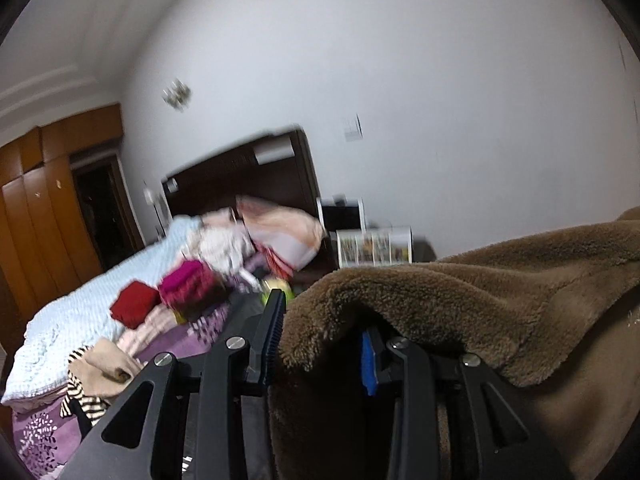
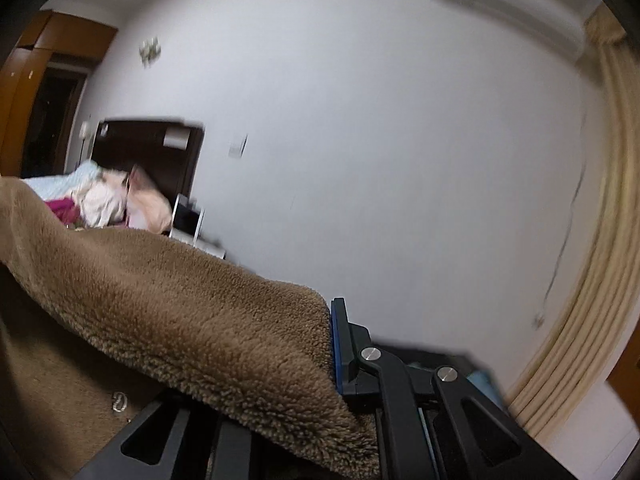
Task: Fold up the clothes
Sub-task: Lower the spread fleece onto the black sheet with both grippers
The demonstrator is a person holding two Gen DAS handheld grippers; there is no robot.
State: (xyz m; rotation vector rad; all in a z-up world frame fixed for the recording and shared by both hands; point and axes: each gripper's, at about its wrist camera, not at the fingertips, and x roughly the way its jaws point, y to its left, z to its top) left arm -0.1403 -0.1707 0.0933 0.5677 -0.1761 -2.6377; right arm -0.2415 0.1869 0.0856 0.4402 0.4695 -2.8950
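A brown fleece garment [image 1: 460, 308] hangs lifted in the air between both grippers. My left gripper [image 1: 320, 344] is shut on its edge; the fleece drapes over the right finger and fills the gap beside the left finger [image 1: 274, 324]. In the right wrist view the same fleece garment [image 2: 180, 312] covers the left finger, and my right gripper [image 2: 280, 344] is shut on its corner against the blue-padded right finger [image 2: 340, 344]. A metal zipper pull [image 2: 119, 402] shows on its smooth side.
A bed [image 1: 80, 320] with a pale blue blanket and purple sheet lies below left, with folded red [image 1: 134, 309] and magenta [image 1: 188, 286] clothes, a striped garment [image 1: 86, 396] and loose clothes. Dark headboard [image 1: 244, 176], wooden wardrobe [image 1: 44, 200], white wall, curtain [image 2: 592, 280].
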